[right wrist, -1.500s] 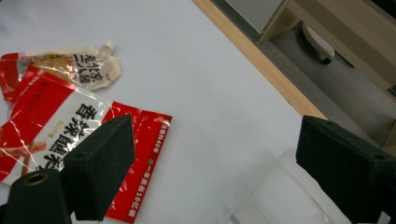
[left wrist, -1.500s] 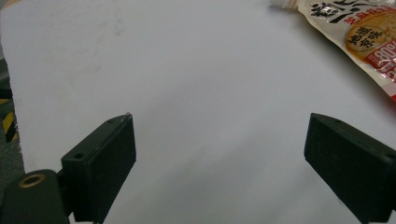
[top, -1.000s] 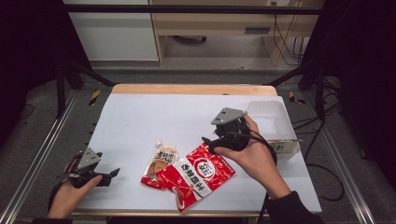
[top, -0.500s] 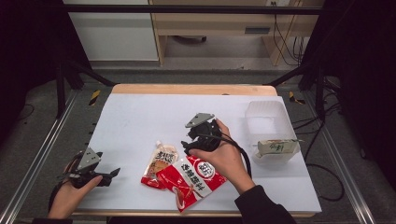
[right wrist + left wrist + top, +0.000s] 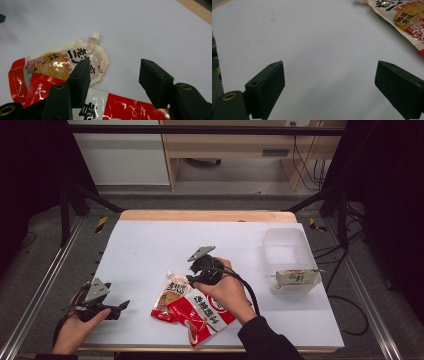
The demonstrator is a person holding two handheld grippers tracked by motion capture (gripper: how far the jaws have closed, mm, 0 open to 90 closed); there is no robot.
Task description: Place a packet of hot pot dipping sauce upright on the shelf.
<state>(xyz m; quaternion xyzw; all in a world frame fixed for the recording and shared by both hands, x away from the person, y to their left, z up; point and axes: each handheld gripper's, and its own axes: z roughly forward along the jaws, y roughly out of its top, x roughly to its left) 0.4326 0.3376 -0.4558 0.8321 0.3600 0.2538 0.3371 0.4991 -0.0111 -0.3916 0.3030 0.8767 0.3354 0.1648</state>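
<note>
— Hovering low, the right gripper [image 5: 196, 276] sits over the red packet [image 5: 202, 312] and the spouted pouch [image 5: 171, 292]; its jaws have just been closing, with nothing pinched between them.
— And the left gripper [image 5: 121, 306]?
— Spread wide above bare table [image 5: 150, 245] at the near left edge, well apart from the pouches.

A white table [image 5: 150, 245] carries two overlapping sauce pouches [image 5: 192, 307], a clear plastic tub [image 5: 284, 251] and a pale packet [image 5: 295, 278].
</note>
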